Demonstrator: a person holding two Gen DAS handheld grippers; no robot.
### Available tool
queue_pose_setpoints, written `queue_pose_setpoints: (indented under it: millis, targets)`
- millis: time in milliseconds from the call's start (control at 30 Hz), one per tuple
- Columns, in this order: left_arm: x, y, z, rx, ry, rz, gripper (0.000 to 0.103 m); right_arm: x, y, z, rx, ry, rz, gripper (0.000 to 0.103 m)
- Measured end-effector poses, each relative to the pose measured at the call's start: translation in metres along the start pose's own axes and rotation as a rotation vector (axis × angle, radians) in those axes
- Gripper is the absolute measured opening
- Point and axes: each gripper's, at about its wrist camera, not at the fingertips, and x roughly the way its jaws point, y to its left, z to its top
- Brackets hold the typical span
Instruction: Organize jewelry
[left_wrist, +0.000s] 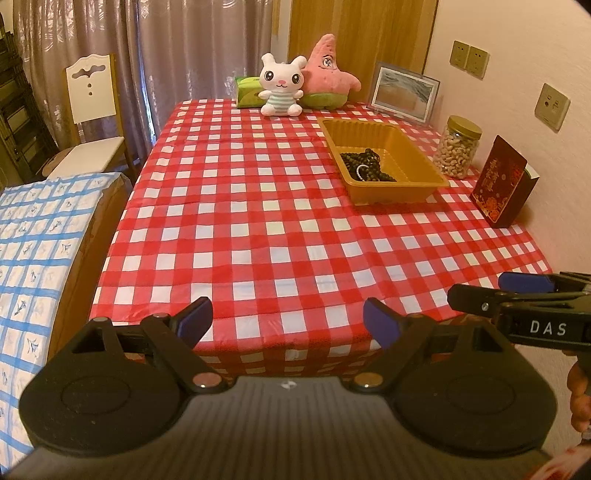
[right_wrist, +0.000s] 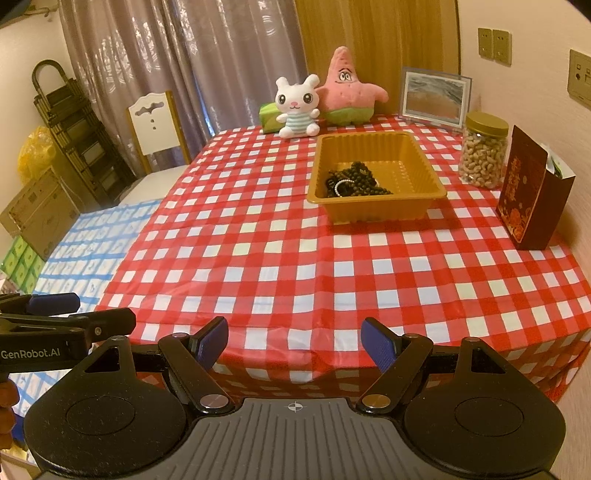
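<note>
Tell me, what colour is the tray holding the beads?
Golden yellow; the tray shows best in the right wrist view, dark beads inside.

Checkered table (left_wrist: 258, 229) carries tray (left_wrist: 391, 192), jar (left_wrist: 458, 151), plush toys (left_wrist: 280, 86).

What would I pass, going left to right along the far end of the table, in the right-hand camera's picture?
Green box → white bunny plush → pink starfish plush → framed picture → jar of nuts → dark red box, which stands nearest of these.
</note>
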Motion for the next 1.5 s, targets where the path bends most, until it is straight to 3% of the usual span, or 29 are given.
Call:
queue_pose_setpoints:
  millis: [1500]
  targets:
    - [0.004, -0.014, 0.008, 0.01, -0.006, -0.009, 0.088, 0.001, -0.005, 0.003, 0.002, 0.0, -0.004, 0.079]
